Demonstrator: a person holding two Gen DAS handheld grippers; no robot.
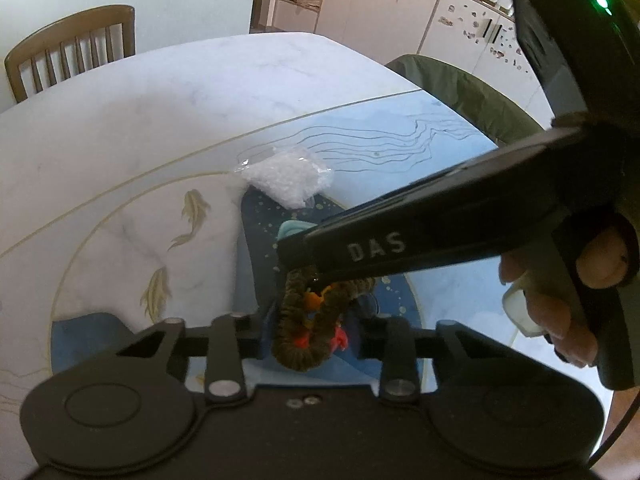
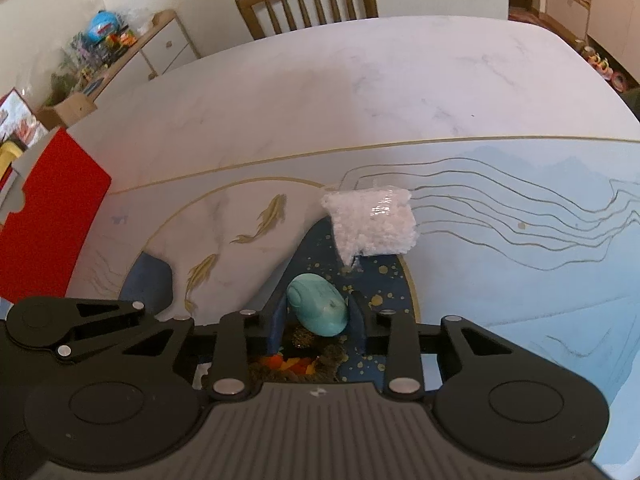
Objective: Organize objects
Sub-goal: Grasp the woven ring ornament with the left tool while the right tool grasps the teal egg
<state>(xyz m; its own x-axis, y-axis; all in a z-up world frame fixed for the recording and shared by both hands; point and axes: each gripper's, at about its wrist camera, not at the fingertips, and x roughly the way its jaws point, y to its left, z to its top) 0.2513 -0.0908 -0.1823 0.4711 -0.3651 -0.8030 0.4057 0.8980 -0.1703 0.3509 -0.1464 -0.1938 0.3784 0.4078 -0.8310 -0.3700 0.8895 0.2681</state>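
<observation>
Patterned table (image 2: 360,92); bag of white granules (image 2: 370,226) well ahead. Fuzzy brown ring (image 1: 308,332) just beneath right gripper (image 1: 298,258), slanting in rightward; turquoise stone (image 2: 318,310) between fingers. Left gripper (image 1: 308,320) spread, astride ring. Right closure: cannot tell.

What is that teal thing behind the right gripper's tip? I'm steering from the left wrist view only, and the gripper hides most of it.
Observer: The right wrist view shows a smooth teal oval object lying between the fingers of the right gripper.
Operator: Is it gripped?
Observer: I cannot tell. It fills most of the gap between the fingers, but I can't confirm contact.
Operator: Is there anything further left that I'm missing?
Observer: Yes, a flat red box sits at the left edge of the table.
</observation>
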